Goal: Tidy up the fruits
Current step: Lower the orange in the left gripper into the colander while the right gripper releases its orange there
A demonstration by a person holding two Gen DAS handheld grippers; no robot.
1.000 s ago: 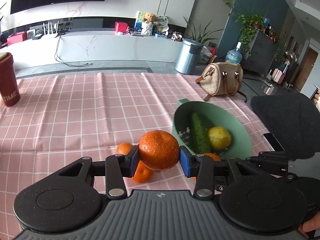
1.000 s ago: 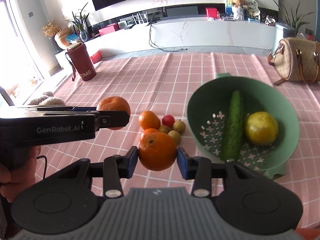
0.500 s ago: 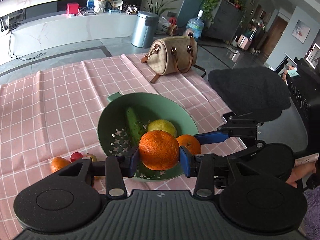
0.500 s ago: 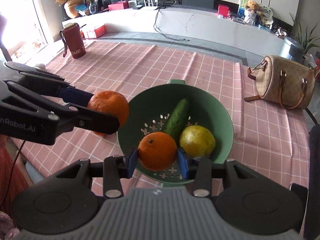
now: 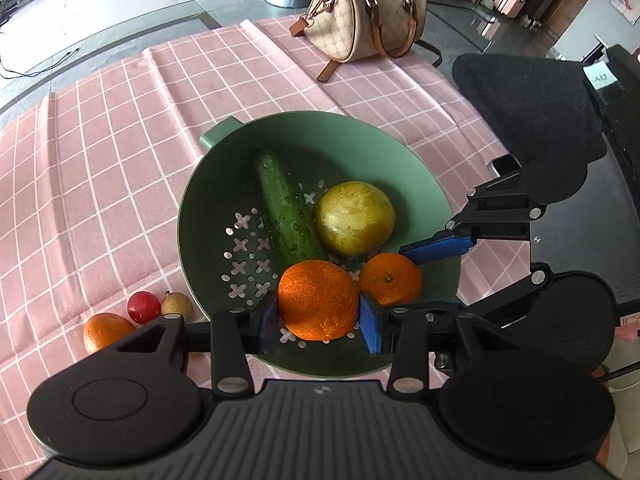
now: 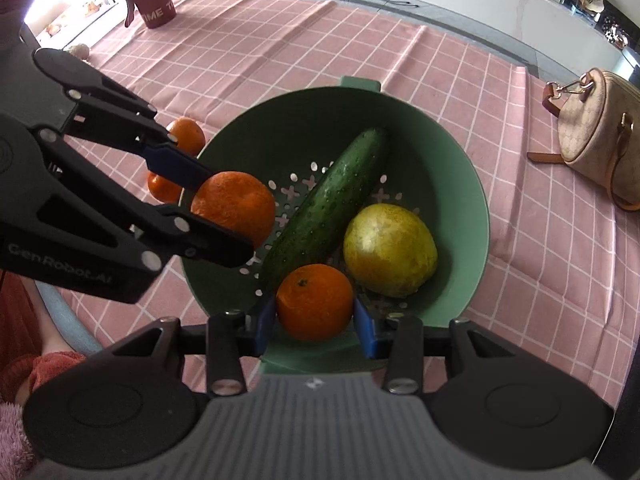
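Oranges: round, pebbled, one clamped in left gripper (image 5: 319,315), one in right gripper (image 6: 315,321); both poised directly above perforated green plastic colander (image 6: 476,184).

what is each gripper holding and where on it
Left gripper: an orange, pinched across its middle. Right gripper: a second orange, held the same way, both over the green colander.

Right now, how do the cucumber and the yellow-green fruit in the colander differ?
The cucumber is long, dark green and lies slanted up the colander wall; the yellow-green fruit is round, pale and sits low beside it. The cucumber's skin looks wet and bumpy, while the fruit's is dull and mottled. Both lie loose, in neither gripper.
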